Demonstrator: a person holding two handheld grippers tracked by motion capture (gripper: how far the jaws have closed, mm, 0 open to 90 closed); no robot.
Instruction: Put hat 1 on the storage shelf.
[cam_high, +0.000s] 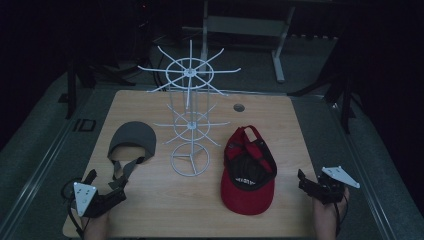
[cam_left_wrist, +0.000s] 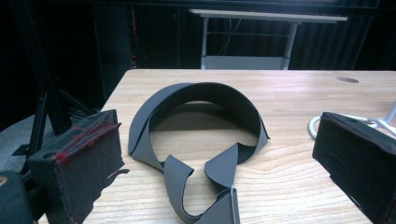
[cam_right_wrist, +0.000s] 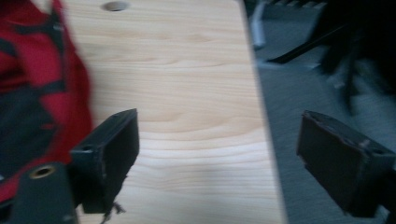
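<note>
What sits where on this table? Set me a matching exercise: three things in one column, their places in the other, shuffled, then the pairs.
Things:
1. grey visor
2. red cap
3. white wire rack

Places:
A. middle of the table
B. left side, nearest the left gripper
C. right of the rack, nearer the right gripper

Pairs: 1-B, 2-C, 3-A

The table (cam_high: 280, 150) is pale wood with a smooth, matt grain. The grey cap (cam_high: 132, 141) looks like soft matt cloth (its straps too), the red cap (cam_high: 248, 172) stitched fabric. The white rack (cam_high: 190, 120) is thin painted wire.
</note>
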